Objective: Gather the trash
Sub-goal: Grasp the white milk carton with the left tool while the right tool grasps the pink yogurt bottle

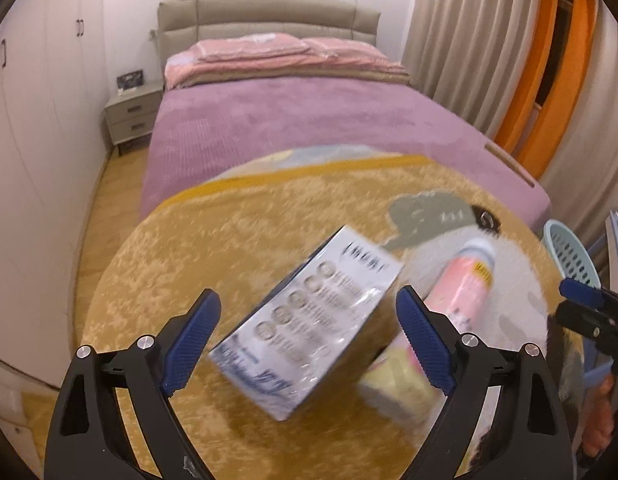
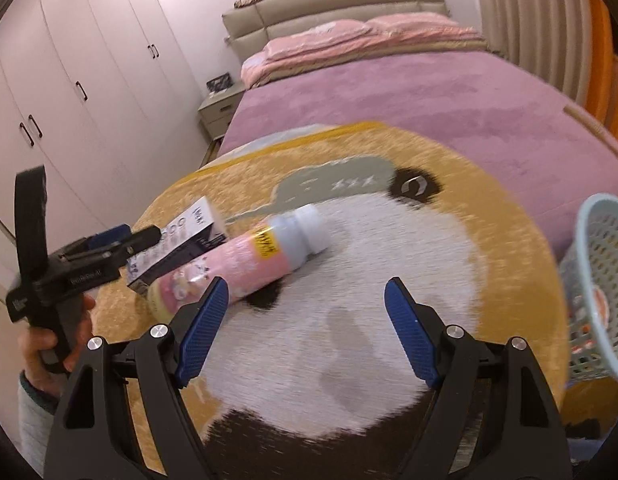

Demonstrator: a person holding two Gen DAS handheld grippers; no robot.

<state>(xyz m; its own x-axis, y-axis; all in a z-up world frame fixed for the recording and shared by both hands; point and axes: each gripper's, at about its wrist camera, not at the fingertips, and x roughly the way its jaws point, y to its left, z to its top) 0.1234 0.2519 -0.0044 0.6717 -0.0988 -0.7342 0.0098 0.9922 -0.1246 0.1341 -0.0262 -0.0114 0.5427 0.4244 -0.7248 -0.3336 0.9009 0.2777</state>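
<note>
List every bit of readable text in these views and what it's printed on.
Nothing reads cleanly.
Box: heading, rows of print beside round icons, all blurred.
Pink bottle: yellow label with black characters, too blurred.
Left tongs handle: small white lettering, too small.

Pink bottle [image 2: 245, 264] w/ yellow label; white box [image 1: 309, 336]; mustard panda rug [image 2: 389, 340]; mauve bed [image 2: 429, 92].

White printed box [image 1: 309, 320] and pink bottle [image 2: 245, 264], white-capped, lying flat, touching, on round rug; basket [image 2: 597, 296] at rug's edge.
</note>
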